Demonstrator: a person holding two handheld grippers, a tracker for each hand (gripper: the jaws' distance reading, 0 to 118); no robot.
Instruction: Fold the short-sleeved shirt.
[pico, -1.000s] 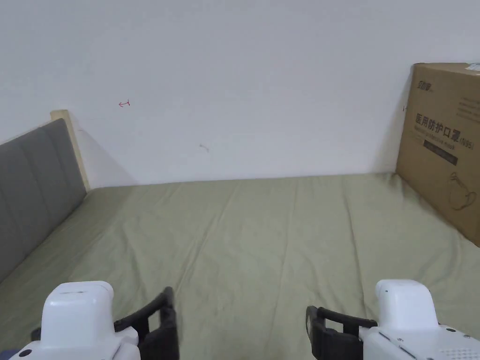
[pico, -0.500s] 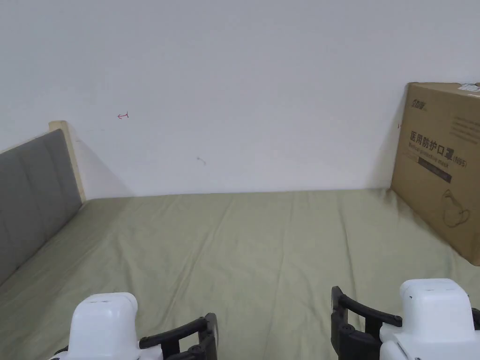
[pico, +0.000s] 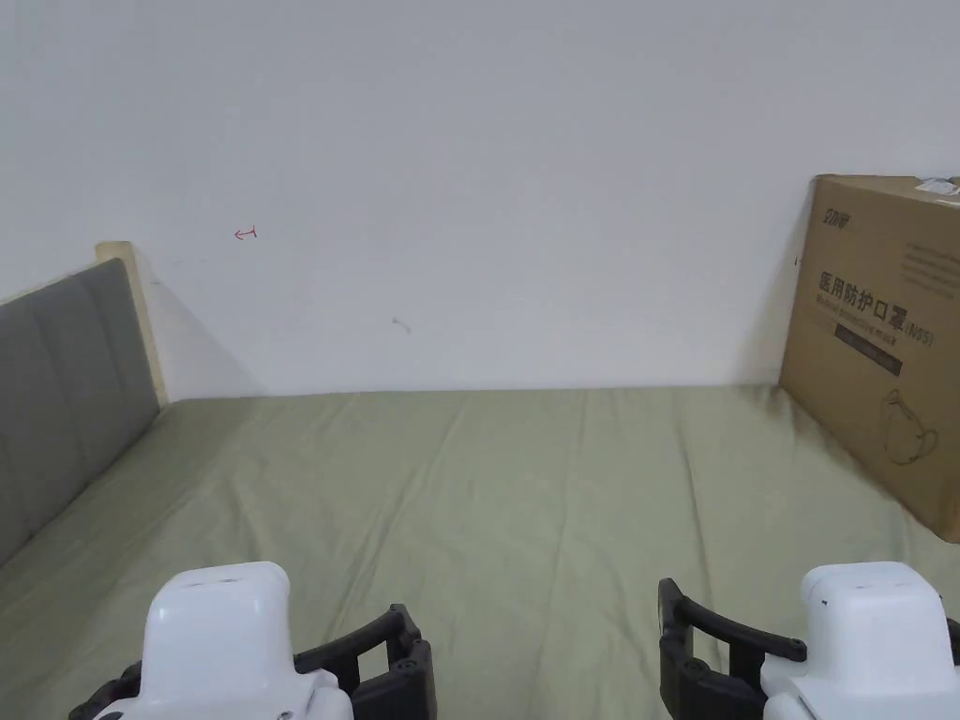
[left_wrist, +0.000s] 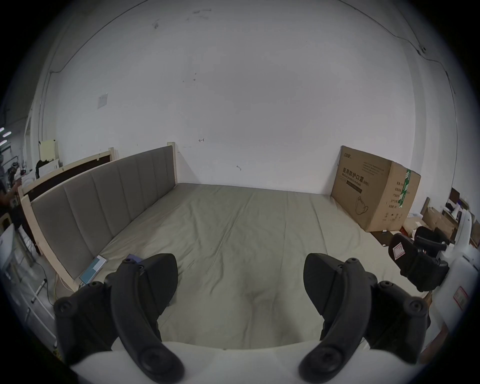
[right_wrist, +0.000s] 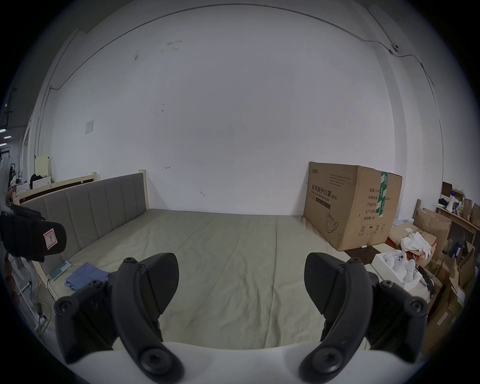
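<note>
Left tongs (left_wrist: 240, 283): held low over the near edge of the bed, jaws spread wide, nothing between them; level, aimed at the far wall.
Right tongs (right_wrist: 241, 283): same height, well apart from the left, jaws spread wide and empty, aimed the same way.
Bed (pico: 525, 506): green sheet, creased lengthwise; grey padded headboard (pico: 66, 394) along the left side.
Shirt: a blue folded cloth (right_wrist: 84, 278) lies flat at the bed's left near corner, beside the headboard end; whether it is the short-sleeved shirt, and which way it points, cannot tell.
Cardboard box (pico: 891, 347): stands on the far right of the bed, against the wall.
</note>
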